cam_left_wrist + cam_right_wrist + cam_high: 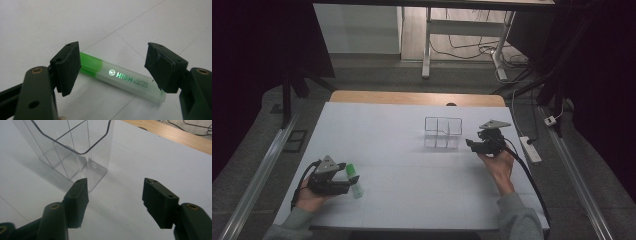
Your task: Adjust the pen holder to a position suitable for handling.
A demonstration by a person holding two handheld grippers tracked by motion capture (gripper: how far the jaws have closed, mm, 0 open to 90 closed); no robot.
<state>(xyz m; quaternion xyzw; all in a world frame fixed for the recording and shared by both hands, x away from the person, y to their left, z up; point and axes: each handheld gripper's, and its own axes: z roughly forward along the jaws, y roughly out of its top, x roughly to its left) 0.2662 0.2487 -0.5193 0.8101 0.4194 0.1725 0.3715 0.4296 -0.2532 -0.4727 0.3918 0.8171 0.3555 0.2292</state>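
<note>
A green highlighter (120, 77) with a clear barrel and a green cap lies flat on the white table; from above the highlighter (354, 181) is at the front left. My left gripper (113, 67) is open, its jaws standing on either side of the pen without touching it, and from above the left gripper (332, 177) sits right beside it. A clear plastic organiser (442, 133) with several compartments stands right of the table's middle. My right gripper (477, 144) hovers open just right of it; in the right gripper view the organiser (75, 147) is ahead left of the empty right gripper (115, 195).
The white table cover (402, 170) ends in a wooden table edge (412, 98) at the back. A power strip (530, 148) and cables lie on the floor to the right. Desk legs (427, 45) stand beyond the table.
</note>
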